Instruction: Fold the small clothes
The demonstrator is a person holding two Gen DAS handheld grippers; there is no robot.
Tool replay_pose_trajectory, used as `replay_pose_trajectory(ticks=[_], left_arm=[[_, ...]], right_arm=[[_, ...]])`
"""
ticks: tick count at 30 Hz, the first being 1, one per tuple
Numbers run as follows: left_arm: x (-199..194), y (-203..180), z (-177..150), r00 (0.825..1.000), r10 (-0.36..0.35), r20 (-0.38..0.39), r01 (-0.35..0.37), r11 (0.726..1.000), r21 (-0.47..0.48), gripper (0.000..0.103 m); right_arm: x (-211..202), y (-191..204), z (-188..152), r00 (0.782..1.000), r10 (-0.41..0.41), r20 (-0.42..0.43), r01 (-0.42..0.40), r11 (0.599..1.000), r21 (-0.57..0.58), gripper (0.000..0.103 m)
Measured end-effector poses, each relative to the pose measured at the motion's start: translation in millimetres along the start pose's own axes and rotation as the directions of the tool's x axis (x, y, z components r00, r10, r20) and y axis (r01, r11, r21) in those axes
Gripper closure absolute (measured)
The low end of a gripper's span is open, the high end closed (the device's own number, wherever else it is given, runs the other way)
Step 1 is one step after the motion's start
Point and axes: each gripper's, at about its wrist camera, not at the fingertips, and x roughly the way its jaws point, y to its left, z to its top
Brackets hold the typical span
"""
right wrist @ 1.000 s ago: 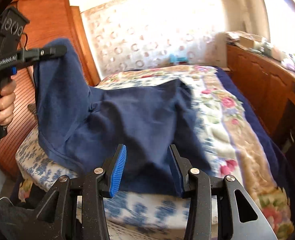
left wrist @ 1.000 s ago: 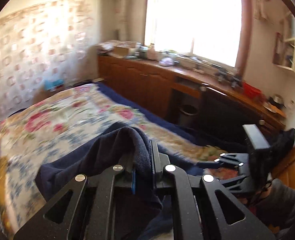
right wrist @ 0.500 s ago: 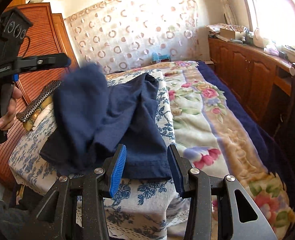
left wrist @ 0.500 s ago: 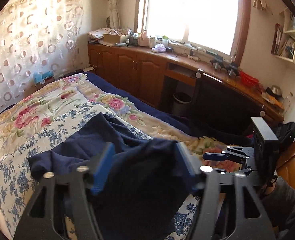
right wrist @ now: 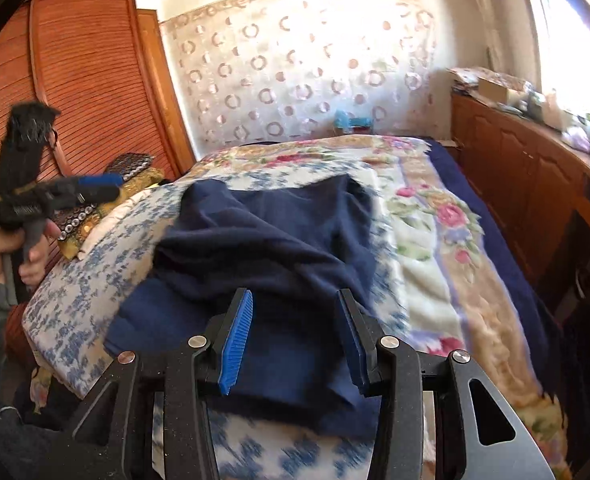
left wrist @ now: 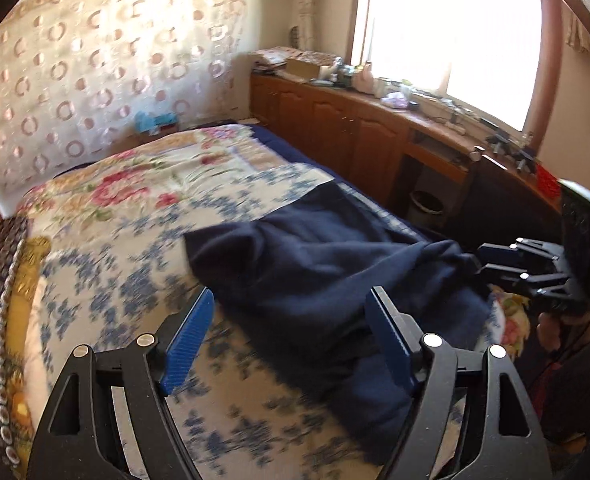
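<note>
I have my left gripper [left wrist: 291,336] held low over the bed [left wrist: 107,264], its fingers spread wide and empty, pointing across the mattress toward the window side. My right gripper [right wrist: 295,336] hovers level over the near edge of the bed, also released, with nothing between its blue pads [right wrist: 237,342]. From the right wrist view the left gripper [right wrist: 95,188] sits up and off to the left, gripped in a bare hand [right wrist: 13,250] and blurred by motion; from the left wrist view the right gripper [left wrist: 491,260] is off to the right, its tips just beside the cloth. I count one navy garment [right wrist: 271,264], two grippers and one bed. The garment lies crumpled on the blue-flowered cloth [left wrist: 107,292], directly ahead of both grippers and partly beneath their fingertips, with a heaped fold toward its far side and a flatter layer reaching the bed's near edge. A second ago the left gripper was clamped on a bunch of that fabric and holding it up in the air; half a second ago it had opened and the cloth was dropping; now the garment is down on the bed and the left gripper has swung away to the side. The right gripper has stayed open throughout.
</note>
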Motion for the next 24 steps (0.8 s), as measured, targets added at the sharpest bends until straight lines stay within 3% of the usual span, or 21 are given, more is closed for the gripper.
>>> replay_pose_trajectory(ticks=[11, 15, 24], left_arm=[[-4.1, 46.6, -34.5, 0.996, 0.087, 0.018, -0.087, 0.996, -0.015, 0.024], [-2.6, 49.9, -37.5, 0.993, 0.118, 0.027, -0.118, 0.993, 0.015, 0.024], [2.0, 62.5, -42.9, 0.995, 0.099, 0.023, -0.099, 0.995, 0.009, 0.024]], right_arm=[[96.9, 72.2, 47.2, 0.986, 0.126, -0.107, -0.142, 0.978, -0.153, 0.058], [126.7, 85.8, 57.3, 0.980, 0.132, -0.148, -0.158, 0.971, -0.179, 0.051], [171.7, 90.3, 57.0, 0.960, 0.079, -0.268, -0.142, 0.965, -0.223, 0.049]])
